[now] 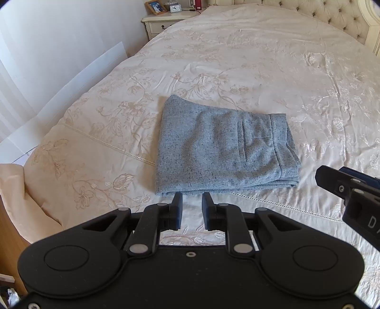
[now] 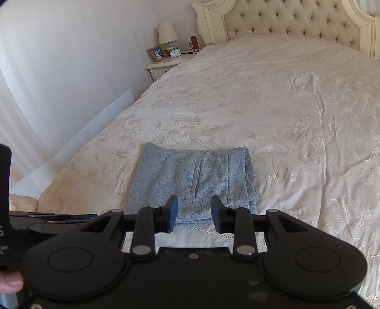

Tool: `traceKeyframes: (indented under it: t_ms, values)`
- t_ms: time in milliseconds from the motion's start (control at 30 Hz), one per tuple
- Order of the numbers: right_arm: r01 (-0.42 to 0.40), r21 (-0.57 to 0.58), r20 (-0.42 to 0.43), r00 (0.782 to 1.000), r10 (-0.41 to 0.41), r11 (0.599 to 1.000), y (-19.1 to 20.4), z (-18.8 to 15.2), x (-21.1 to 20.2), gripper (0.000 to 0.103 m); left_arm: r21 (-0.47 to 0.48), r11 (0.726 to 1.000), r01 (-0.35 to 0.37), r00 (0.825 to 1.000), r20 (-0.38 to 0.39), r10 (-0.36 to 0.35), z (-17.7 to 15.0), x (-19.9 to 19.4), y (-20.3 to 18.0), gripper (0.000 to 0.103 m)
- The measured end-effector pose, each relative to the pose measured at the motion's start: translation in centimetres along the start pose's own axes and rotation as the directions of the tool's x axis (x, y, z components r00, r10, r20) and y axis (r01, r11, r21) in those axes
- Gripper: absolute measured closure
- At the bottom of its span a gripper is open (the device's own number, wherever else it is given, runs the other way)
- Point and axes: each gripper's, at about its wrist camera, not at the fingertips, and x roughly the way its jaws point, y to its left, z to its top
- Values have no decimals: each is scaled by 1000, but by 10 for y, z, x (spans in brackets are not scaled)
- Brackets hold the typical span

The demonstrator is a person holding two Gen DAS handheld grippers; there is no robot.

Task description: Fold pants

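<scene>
The grey-blue speckled pants (image 1: 220, 147) lie folded into a compact rectangle on the cream bedspread (image 1: 261, 59), waistband to the right. My left gripper (image 1: 192, 199) hovers just short of their near edge, jaws a narrow gap apart with nothing between them. In the right wrist view the same folded pants (image 2: 190, 176) sit straight ahead. My right gripper (image 2: 194, 202) stands open above their near edge, holding nothing. The right gripper's body (image 1: 351, 187) also enters the left wrist view from the right, clear of the cloth.
A tufted headboard (image 2: 285, 21) closes the far end of the bed. A nightstand (image 2: 163, 66) with a lamp (image 2: 167, 33), picture frame and clock stands at the back left. The bed's left edge drops off beside a white board (image 1: 71, 83) leaning on the wall. A thumb (image 2: 11, 282) shows bottom left.
</scene>
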Motion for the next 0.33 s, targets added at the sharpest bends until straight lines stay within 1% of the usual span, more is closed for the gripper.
traceKeyframes:
  t_ms: [233,333]
  values:
    - [-9,4,-4,1000,9,1000,-2,1,2,70,-5,1000,-5,1000,-1,5,0,-1,-1,75]
    - [-16,7,-8,1000,17,1000,-4,0,3,70,-5,1000,-17,1000,12,17,-1,-3,-2,75]
